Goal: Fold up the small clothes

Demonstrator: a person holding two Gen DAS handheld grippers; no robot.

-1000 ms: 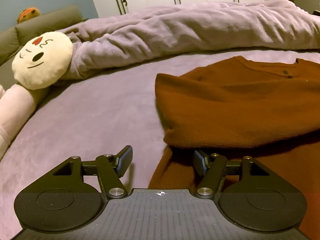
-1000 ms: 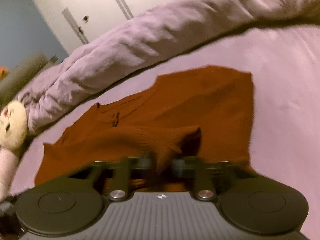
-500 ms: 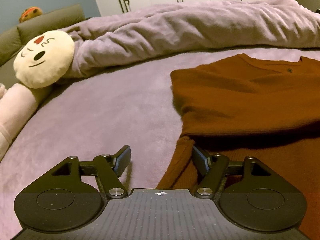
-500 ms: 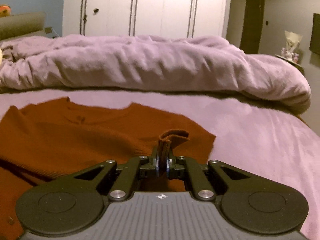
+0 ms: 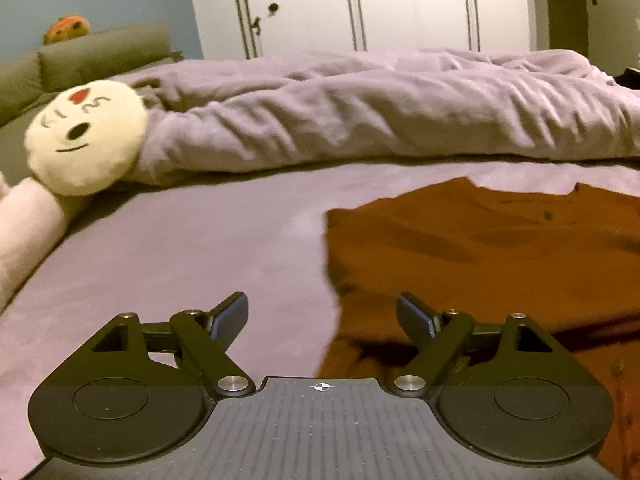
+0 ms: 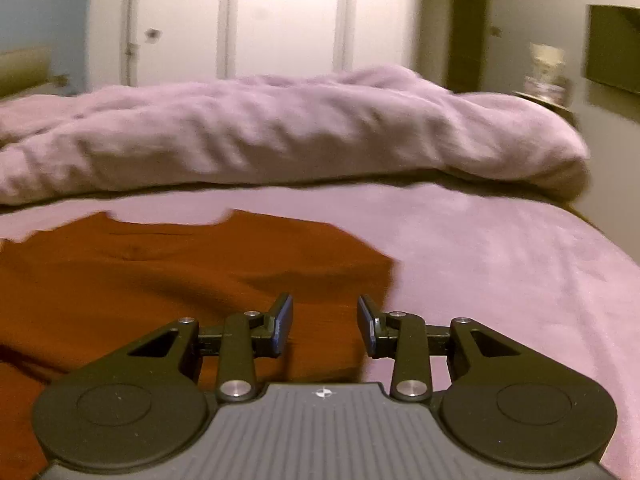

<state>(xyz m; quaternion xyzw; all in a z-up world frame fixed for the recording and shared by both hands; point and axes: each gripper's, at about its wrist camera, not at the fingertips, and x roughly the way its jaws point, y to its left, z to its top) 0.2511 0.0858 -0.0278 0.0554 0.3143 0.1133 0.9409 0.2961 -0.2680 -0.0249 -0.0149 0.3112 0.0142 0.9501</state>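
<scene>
Left claw point(image 5: 322, 314) jaws wide apart, just been opening, nothing between them. Right claw point(image 6: 325, 322) jaws partly apart, just opened, empty above rust sweater point(image 6: 160, 280). Sweater lies flat on bed point(image 6: 500, 260), near side. Left view alone shows round plush cushion point(image 5: 86, 136), far left.

The left black two-finger gripper point(image 5: 322, 314) pointed downward at a slant, its jaws spread wide after just opening further, with nothing pinched between them. The right black two-finger gripper point(image 6: 325, 322) also slanted down, its jaws just parted to a narrower gap, gripping nothing.
</scene>
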